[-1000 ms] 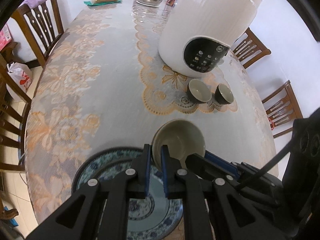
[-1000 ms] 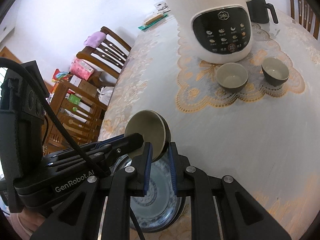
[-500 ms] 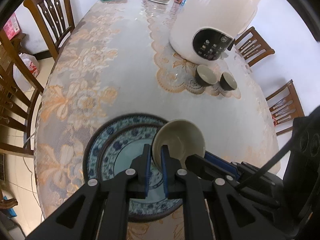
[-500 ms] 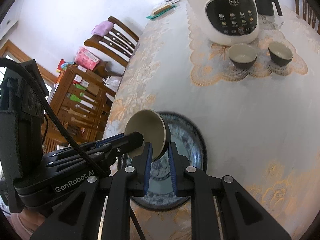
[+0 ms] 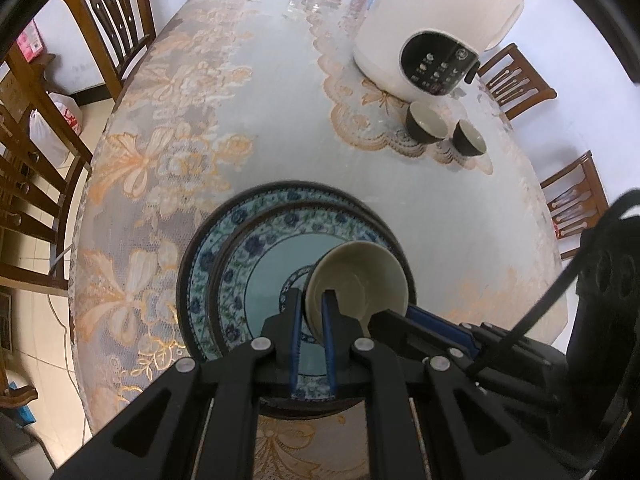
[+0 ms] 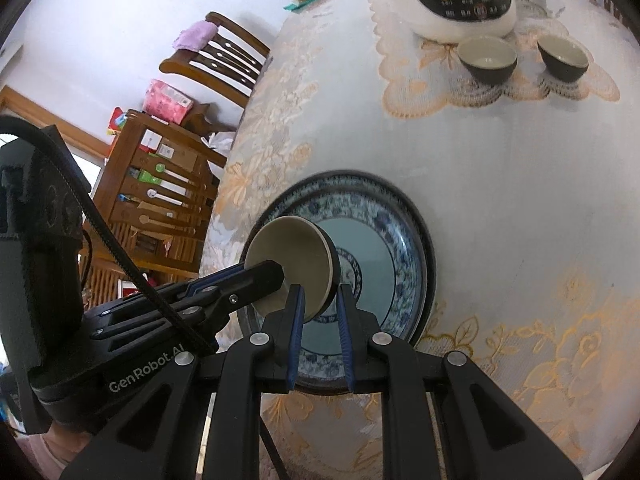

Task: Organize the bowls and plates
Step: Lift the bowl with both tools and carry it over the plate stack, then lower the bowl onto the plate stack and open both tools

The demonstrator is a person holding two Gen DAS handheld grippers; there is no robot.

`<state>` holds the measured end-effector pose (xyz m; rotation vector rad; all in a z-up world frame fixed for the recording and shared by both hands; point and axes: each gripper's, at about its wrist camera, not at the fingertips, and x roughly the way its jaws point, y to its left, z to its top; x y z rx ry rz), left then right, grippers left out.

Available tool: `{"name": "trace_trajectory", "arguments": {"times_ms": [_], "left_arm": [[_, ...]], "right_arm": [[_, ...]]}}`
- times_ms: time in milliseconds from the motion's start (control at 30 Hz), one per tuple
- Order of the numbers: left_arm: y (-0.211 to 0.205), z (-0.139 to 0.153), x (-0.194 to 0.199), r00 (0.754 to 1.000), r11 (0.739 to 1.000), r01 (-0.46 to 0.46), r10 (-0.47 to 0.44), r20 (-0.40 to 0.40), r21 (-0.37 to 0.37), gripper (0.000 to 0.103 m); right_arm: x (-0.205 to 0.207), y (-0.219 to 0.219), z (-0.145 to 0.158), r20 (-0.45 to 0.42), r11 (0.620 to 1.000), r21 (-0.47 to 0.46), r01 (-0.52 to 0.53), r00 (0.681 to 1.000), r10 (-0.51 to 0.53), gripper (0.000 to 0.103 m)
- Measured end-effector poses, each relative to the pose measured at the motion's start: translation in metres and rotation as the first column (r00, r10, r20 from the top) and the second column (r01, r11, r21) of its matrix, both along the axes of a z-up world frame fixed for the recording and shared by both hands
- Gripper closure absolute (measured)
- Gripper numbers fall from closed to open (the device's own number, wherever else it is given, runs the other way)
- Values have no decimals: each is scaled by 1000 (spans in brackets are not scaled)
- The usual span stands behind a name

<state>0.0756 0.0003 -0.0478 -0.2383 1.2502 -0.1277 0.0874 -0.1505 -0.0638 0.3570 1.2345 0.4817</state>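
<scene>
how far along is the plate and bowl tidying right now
Done: two blue floral plates sit stacked near the table's edge. In hand: both the left gripper and right gripper are clamped on the rim of one dark bowl with a cream inside, held over the stack; whether it touches is unclear. Left: two matching small bowls wait apart beside the white cooker.

Bowl [image 5: 360, 280] above stacked plates [image 5: 256, 264]

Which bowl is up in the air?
The bowl pinched by both tools over the blue plates. The other two bowls sit by the white cooker.
</scene>
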Motion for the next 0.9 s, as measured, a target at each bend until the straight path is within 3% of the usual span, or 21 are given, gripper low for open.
{"name": "trace_trajectory", "arguments": {"times_ms": [900], "left_arm": [[7, -17, 2, 999, 1000, -3, 3, -42, 5, 95]], "right_arm": [[5, 7, -12, -68, 1000, -18, 1, 998, -2, 84]]}}
